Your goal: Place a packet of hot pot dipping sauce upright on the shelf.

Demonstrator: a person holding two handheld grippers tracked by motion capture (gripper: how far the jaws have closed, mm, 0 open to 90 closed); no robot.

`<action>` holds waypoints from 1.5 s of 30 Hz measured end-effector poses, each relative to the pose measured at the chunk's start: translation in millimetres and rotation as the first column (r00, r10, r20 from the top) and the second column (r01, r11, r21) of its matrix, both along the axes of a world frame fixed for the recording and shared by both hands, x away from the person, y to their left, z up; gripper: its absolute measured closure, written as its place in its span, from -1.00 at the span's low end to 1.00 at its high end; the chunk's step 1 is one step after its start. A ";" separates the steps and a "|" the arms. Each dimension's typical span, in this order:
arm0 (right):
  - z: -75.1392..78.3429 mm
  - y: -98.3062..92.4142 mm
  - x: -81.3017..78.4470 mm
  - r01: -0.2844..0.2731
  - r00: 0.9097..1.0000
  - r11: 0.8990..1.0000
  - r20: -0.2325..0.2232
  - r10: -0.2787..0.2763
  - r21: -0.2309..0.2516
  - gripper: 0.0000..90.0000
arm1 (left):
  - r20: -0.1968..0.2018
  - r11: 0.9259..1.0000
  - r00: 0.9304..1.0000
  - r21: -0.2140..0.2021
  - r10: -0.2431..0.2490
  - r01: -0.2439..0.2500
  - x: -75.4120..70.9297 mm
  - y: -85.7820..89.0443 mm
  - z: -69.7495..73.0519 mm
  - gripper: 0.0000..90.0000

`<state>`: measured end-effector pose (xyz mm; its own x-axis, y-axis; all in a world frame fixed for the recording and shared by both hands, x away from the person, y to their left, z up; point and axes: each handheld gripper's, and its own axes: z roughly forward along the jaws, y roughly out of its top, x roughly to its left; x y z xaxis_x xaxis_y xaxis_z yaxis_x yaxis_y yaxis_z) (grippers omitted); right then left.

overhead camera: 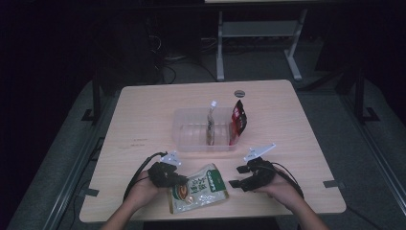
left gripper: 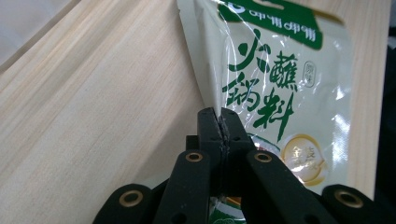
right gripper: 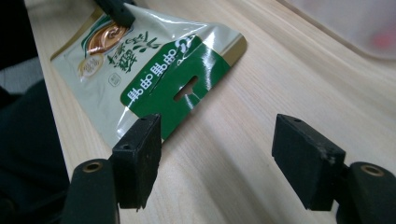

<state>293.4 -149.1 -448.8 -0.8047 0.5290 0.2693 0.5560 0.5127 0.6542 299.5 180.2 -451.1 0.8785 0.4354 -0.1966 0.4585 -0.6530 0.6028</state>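
Note:
A green and white sauce pouch [overhead camera: 201,188] lies near the table's front edge, between the two hands. My left gripper [overhead camera: 181,181] is shut on the pouch's left edge; in the left gripper view the jaws meet on the pouch [left gripper: 280,93] with its film pinched between them. My right gripper [overhead camera: 238,176] is open just right of the pouch, its jaws wide apart with nothing between them. In the right gripper view the pouch's green header [right gripper: 177,79] lies just beyond the left fingertip [right gripper: 137,158].
A clear plastic tray [overhead camera: 191,136] stands mid-table with a brown sachet [overhead camera: 210,124] and a red packet [overhead camera: 238,120] upright inside. A small dark round disc [overhead camera: 239,93] lies behind it. Bare wood stretches to the left and right of the tray.

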 end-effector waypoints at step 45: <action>0.9 48.8 44.4 -0.166 0.976 0.949 -0.094 0.197 0.266 -0.33 | 0.126 0.968 0.992 -0.250 0.028 0.005 -12.4 17.1 43.5 1.00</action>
